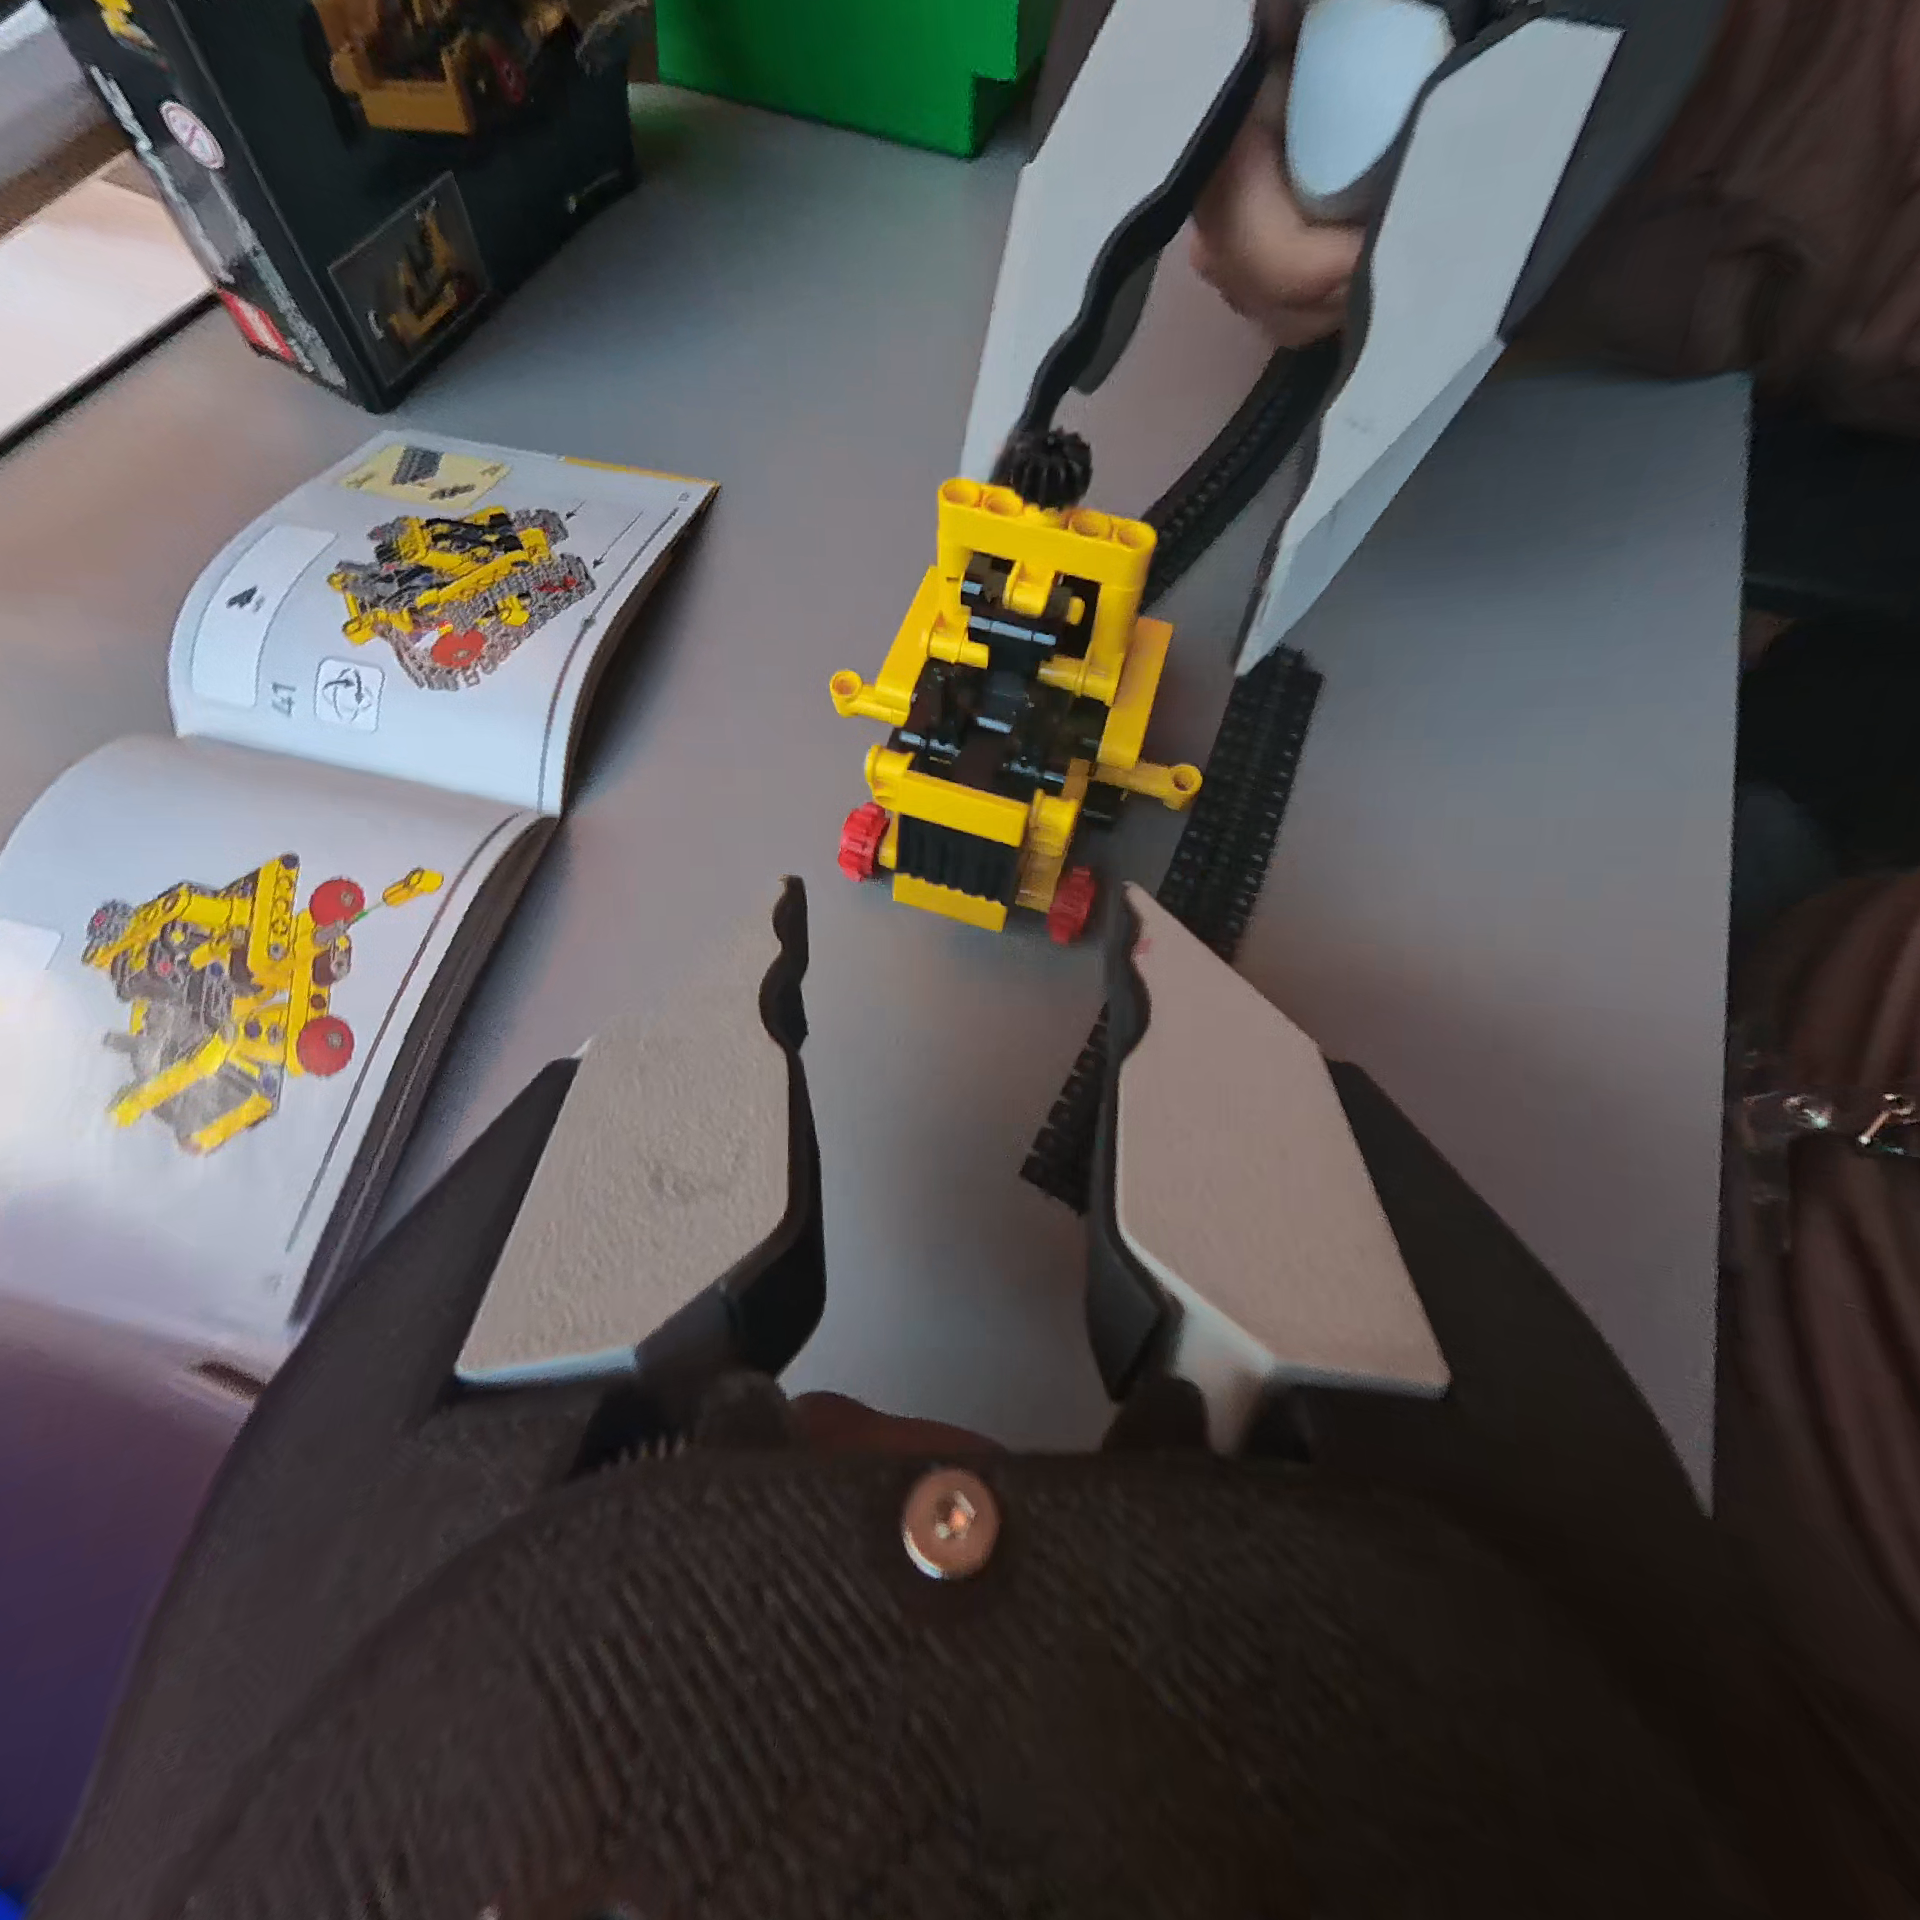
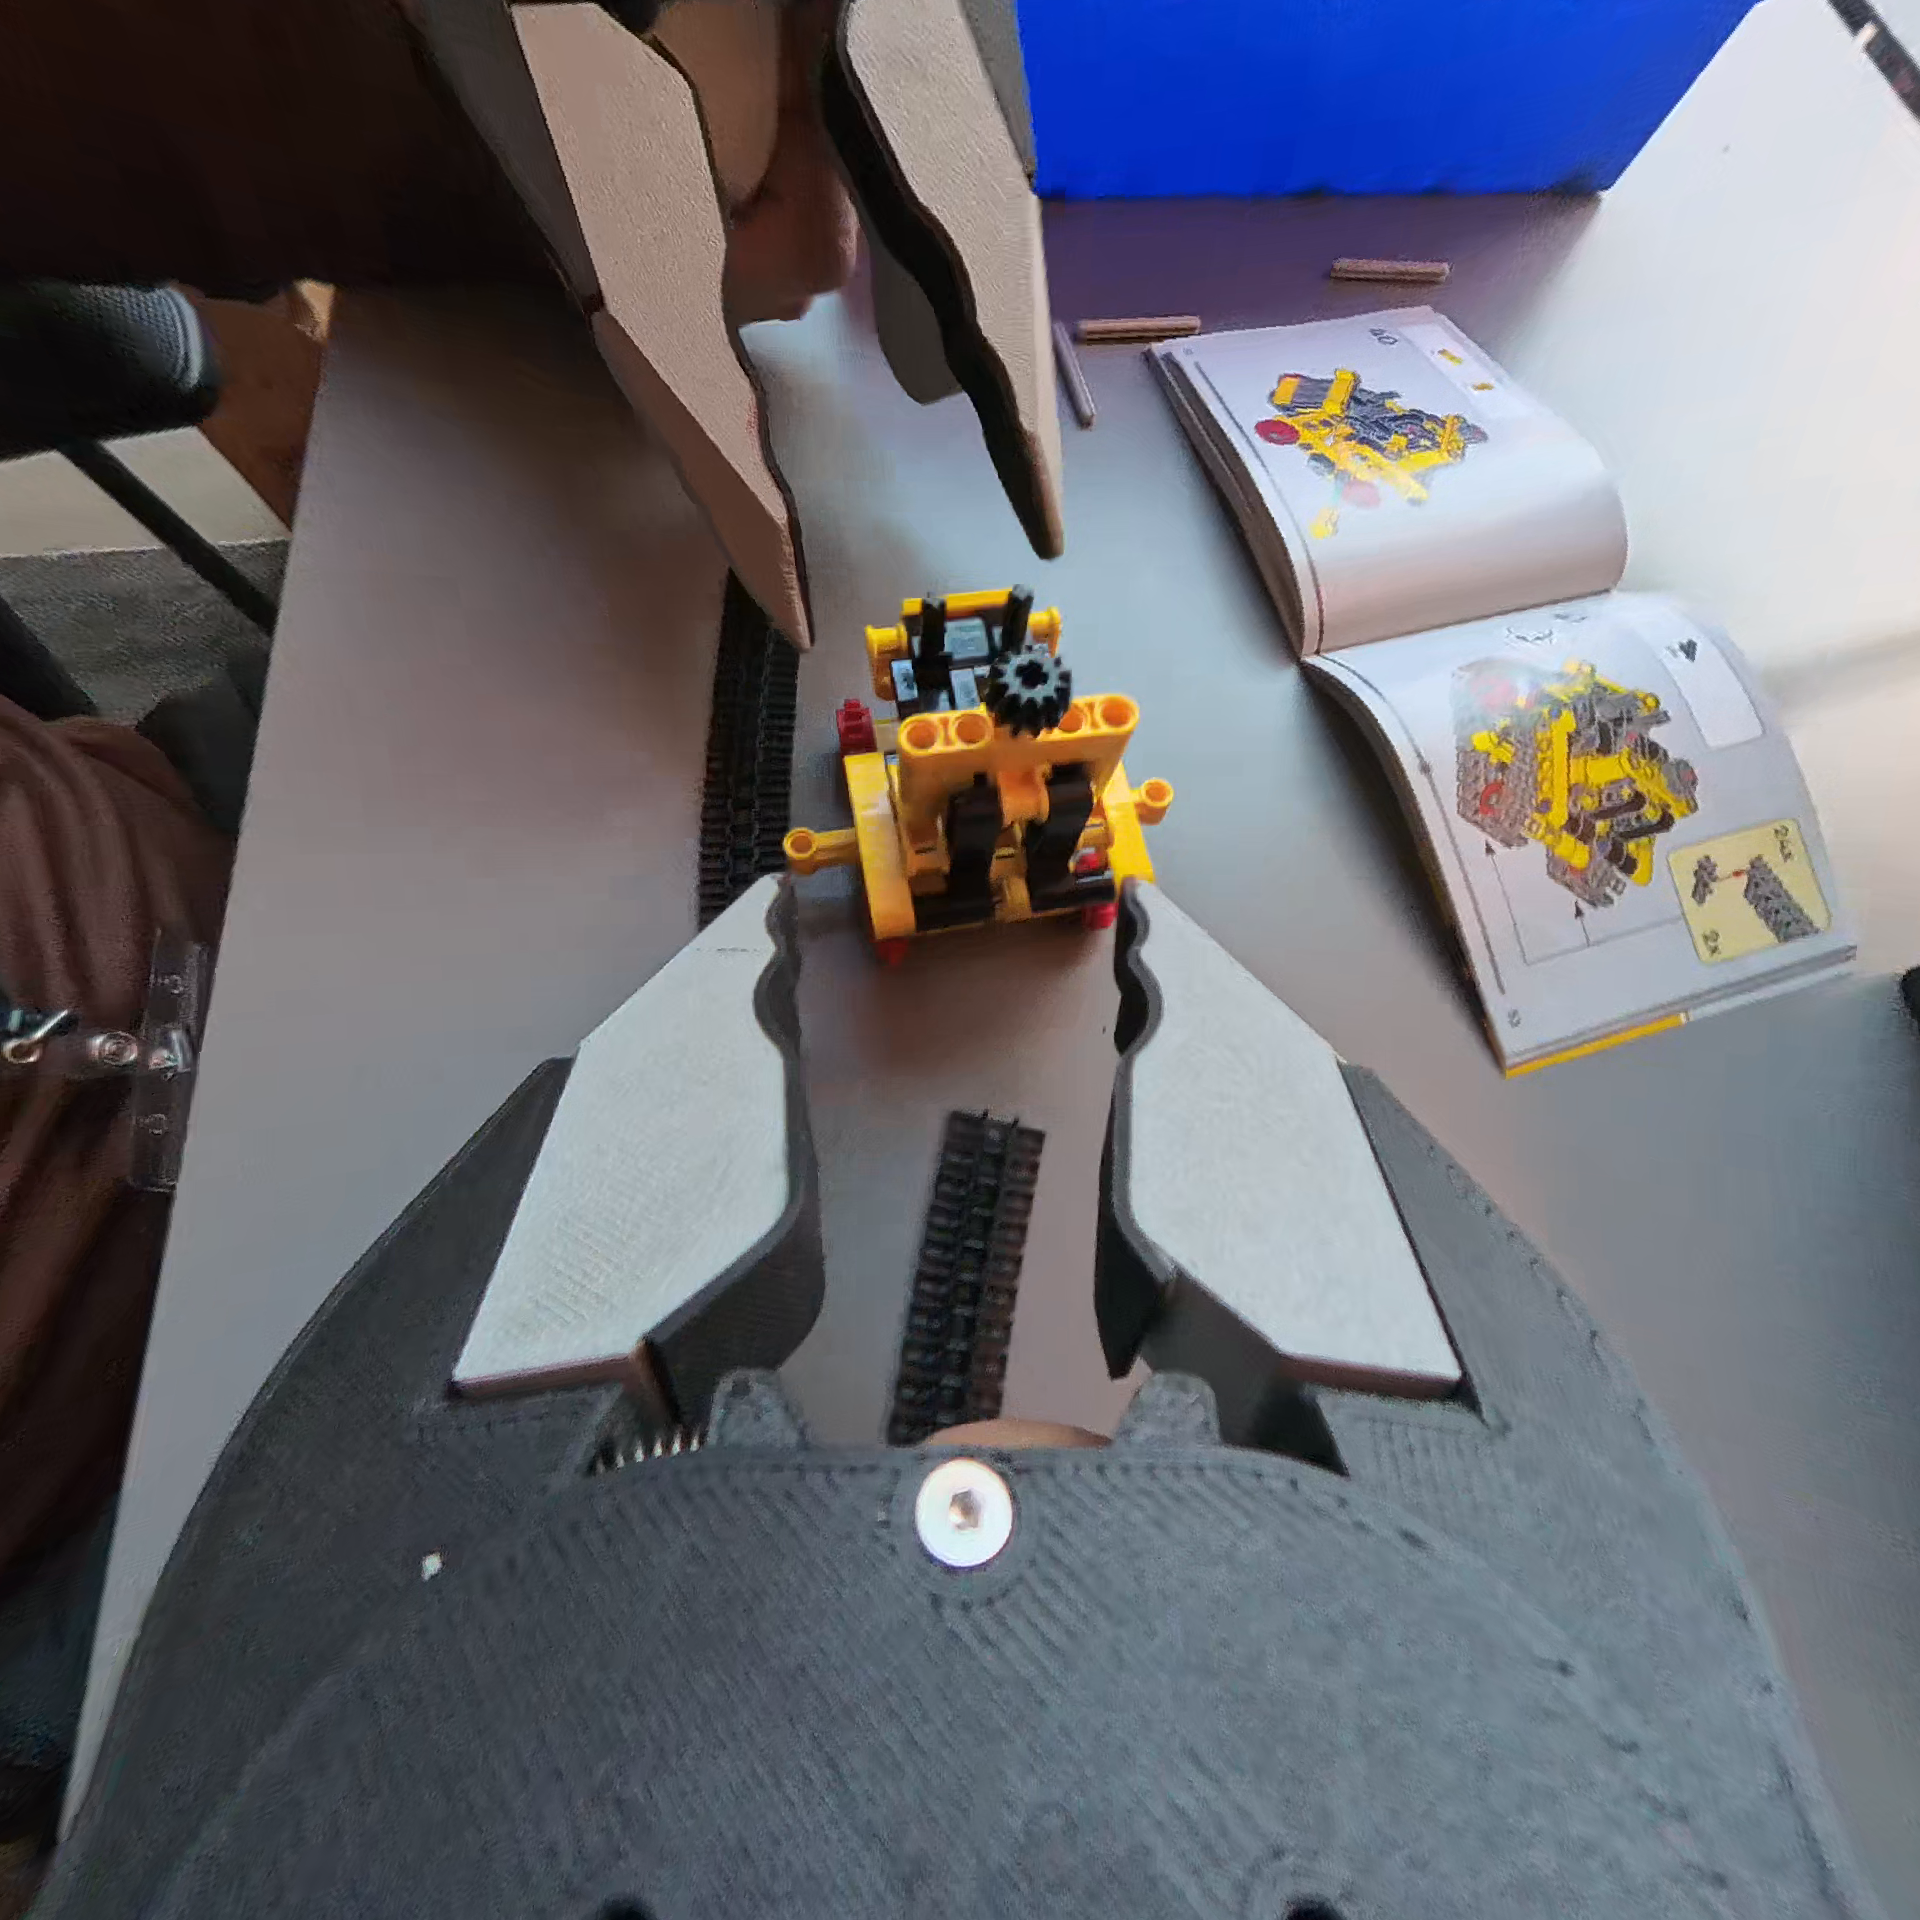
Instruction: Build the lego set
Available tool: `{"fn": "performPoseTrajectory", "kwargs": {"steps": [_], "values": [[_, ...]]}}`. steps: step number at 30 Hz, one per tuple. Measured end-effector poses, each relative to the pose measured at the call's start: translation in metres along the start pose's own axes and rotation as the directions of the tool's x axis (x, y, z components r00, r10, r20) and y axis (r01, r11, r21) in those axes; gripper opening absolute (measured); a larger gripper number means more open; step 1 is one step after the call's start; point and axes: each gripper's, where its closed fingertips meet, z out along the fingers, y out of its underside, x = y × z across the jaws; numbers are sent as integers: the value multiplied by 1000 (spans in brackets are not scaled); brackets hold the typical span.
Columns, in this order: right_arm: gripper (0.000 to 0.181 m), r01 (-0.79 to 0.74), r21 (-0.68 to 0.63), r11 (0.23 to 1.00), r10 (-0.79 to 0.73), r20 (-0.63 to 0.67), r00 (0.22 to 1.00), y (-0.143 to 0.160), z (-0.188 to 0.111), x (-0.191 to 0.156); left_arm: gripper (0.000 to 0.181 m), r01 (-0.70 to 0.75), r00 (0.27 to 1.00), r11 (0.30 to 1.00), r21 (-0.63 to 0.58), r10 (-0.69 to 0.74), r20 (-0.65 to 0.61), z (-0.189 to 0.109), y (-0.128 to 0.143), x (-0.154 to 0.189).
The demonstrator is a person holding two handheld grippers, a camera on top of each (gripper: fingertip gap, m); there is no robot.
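Note:
A yellow and black lego vehicle (image 1: 1018, 717) with red wheel hubs and a black gear (image 1: 1049, 462) on its tall end stands on the grey table (image 1: 779, 312). It also shows in the right wrist view (image 2: 987, 810). One black track strip (image 1: 1236, 800) lies beside it; it shows in the right wrist view too (image 2: 748, 758). A second track strip (image 2: 966, 1268) lies between my right gripper's fingers. My left gripper (image 1: 958, 899) is open and empty just short of the vehicle's red-wheeled end. My right gripper (image 2: 956, 899) is open and empty at the opposite end. Each gripper shows in the other's view, the right (image 1: 1127, 556) and the left (image 2: 925, 592).
An open instruction booklet (image 1: 364, 831) lies beside the vehicle; it also shows in the right wrist view (image 2: 1507, 644). A black lego box (image 1: 353, 187) and a green block (image 1: 862, 62) stand behind. A blue block (image 2: 1351, 94) and small brown sticks (image 2: 1138, 329) lie farther off. A person's brown sleeve borders the table edge. Some 7 cm of space lies between my two pairs of fingers.

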Motion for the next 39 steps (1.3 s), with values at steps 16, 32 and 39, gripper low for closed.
{"fn": "performPoseTrajectory", "kwargs": {"steps": [16, 32, 39], "values": [[59, 91, -22, 996, -86, 164, 983, 5, 17, 10, 46, -95, 973, 995, -31, 86, -215, 23, -1, 1], [58, 44, -42, 998, -38, 120, 992, 9, 7, -10, 33, -120, 957, 993, 9, 118, -265, 18, -4, 22], [58, 46, -44, 998, -42, 99, 994, 6, 5, -14, 31, -132, 952, 991, 12, 131, -277, 16, -3, 27]]}}
